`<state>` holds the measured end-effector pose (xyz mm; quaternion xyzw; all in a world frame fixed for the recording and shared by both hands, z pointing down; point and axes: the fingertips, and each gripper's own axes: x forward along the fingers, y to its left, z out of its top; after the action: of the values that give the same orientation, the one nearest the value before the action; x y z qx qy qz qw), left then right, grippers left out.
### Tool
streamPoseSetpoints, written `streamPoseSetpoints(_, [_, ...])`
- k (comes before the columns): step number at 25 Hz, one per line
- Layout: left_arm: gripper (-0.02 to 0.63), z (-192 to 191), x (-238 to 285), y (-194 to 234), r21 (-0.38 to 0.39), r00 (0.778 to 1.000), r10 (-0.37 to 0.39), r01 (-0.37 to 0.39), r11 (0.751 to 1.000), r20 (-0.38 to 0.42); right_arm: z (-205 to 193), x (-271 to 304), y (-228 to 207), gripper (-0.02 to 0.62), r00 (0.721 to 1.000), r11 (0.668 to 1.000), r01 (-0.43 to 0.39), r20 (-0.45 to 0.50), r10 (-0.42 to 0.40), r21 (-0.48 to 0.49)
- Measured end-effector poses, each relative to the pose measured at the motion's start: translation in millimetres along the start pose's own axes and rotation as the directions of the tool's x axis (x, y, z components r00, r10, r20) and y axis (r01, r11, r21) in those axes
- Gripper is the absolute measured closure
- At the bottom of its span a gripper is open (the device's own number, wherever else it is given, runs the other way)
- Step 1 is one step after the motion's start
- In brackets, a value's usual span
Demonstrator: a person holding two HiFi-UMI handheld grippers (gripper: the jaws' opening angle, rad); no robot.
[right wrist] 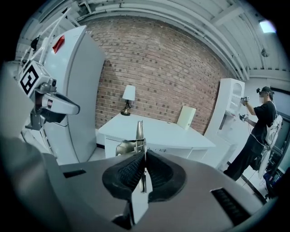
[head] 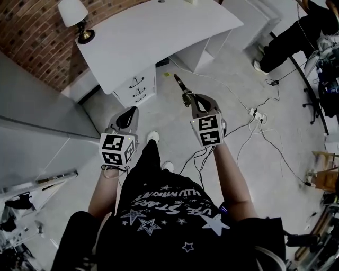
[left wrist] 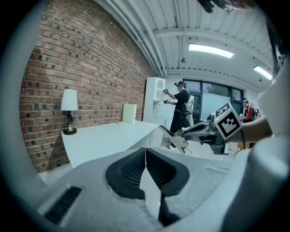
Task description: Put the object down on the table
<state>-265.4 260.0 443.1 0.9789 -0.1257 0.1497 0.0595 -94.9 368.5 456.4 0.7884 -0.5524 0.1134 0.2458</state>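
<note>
White table (head: 159, 32) ahead, against brick wall (right wrist: 181, 68). Drawer unit (head: 139, 89) beneath. Lamp (head: 74, 16) on its corner. Cables (head: 249, 132) on floor. Metal tool (right wrist: 136, 138): clamped in right gripper (right wrist: 144, 158), projecting past tips, short of the table. Left gripper (left wrist: 146, 156): jaws together, empty.

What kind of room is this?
Probably an office-like studio or lab: a white desk with drawers and a lamp stands by a brick wall, and cables trail across the floor.

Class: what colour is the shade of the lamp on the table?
The shade is white; the left gripper view shows it best.
</note>
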Motion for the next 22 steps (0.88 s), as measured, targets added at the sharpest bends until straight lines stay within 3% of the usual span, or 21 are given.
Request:
streamPoseSetpoints(6, [0.584,20.9,48.4,41.8,-0.011,1.0,-0.015,0.015,1.0,0.011,26.6,45.2,-29.1,0.583,1.0,1.0,0.026,-0.002,-0.026,0.006])
streamPoseSetpoints(12, [0.584,48.1,114.2,107.9,-0.011,1.0,-0.022,0.022,1.0,0.013,68.2,127.3,-59.1,0.583,0.999,0.999,0.035,-0.028,-0.035,-0.022])
streamPoseSetpoints(22, [0.584,72.5,187.5,194.9,-0.025,0.999,-0.047,0.047,0.999,0.001,128.3,227.7,-83.7,0.583,0.997,0.996,0.065,-0.035,-0.067,-0.053])
